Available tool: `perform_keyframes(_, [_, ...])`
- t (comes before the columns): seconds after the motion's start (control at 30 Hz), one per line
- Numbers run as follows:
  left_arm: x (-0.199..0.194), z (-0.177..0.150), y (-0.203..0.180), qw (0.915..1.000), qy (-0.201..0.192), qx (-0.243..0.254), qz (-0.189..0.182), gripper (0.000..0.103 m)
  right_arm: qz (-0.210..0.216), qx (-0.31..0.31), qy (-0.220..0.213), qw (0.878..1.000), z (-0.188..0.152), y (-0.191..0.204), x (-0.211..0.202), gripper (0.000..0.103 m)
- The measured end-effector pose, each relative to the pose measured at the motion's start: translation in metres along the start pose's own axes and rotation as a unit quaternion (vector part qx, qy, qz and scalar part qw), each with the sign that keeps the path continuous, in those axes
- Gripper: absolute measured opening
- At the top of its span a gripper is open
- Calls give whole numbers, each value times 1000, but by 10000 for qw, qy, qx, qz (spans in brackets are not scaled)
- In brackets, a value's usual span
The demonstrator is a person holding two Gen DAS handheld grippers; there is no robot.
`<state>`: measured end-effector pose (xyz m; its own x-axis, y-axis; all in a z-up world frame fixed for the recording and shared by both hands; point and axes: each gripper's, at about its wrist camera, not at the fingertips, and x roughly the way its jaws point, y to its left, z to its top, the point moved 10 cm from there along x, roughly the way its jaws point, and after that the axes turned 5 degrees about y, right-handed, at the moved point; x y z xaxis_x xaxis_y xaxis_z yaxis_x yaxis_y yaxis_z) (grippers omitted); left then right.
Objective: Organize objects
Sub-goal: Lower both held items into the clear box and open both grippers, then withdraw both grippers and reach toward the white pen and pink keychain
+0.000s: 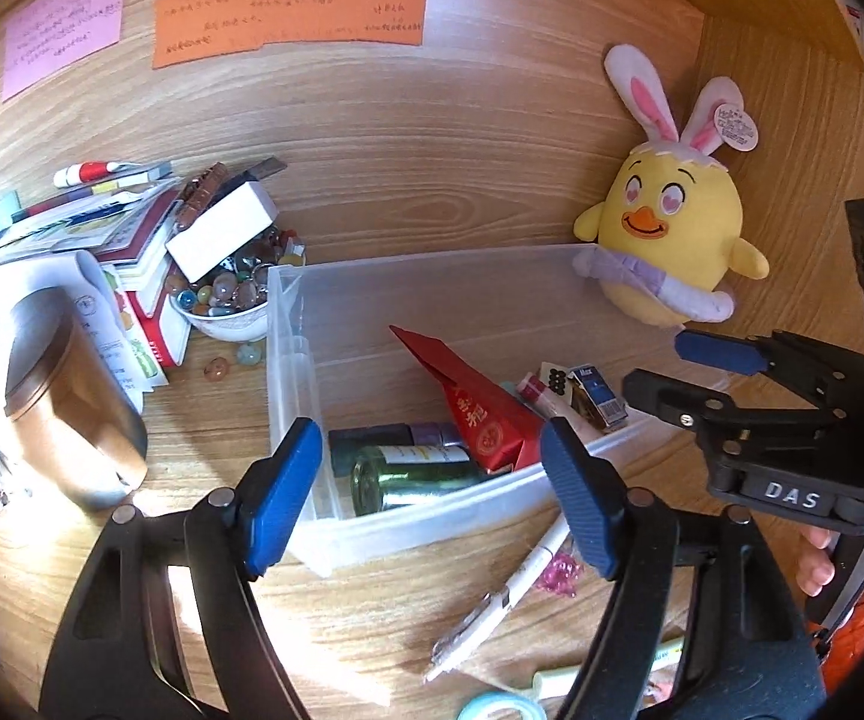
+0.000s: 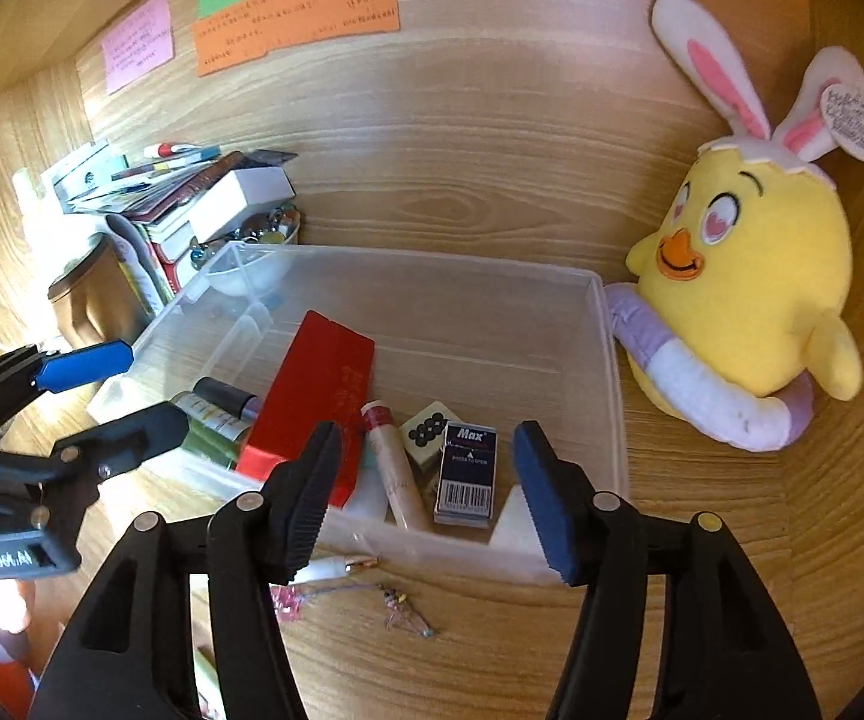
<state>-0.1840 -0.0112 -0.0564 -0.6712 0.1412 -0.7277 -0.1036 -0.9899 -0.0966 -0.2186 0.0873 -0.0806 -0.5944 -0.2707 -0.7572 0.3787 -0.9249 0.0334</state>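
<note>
left gripper (image 1: 432,492): fingers spread, nothing held, above bin's near wall
right gripper (image 2: 426,492): fingers apart, empty
clear bin (image 2: 606,360): on wooden desk, beside plush chick (image 2: 750,276)
red packet (image 2: 312,396): inside bin

Home study nook: a wood-grain desk (image 1: 432,192) closed in by matching back and side panels, with pink, green and orange handwritten notes (image 1: 288,15) stuck to the back wall. Personal clutter stood about, namely a yellow plush chick with rabbit ears (image 2: 750,276), a leaning pile of books and papers (image 1: 102,228), a bowl of glass pebbles (image 1: 228,300) and a metal tin (image 1: 72,396). A clear plastic bin (image 2: 609,360) held small household oddments; the notes' writing was too small to read.
</note>
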Motion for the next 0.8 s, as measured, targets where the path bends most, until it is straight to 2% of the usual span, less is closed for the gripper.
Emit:
perform_keyframes(0.17, [-7, -12, 2, 10000, 79, 28, 31, 75, 18, -128, -57, 9999, -9, 6, -13, 66])
perform_keyframes(0.37, [-16, -28, 8, 9998, 113, -8, 169, 75, 140, -229, 36, 9996, -28, 16, -19, 67])
perform_keyframes(0.8, [-24, -59, 17, 9995, 247, -64, 179, 71, 280, -691, 907, 9931, -72, 59, 31, 67])
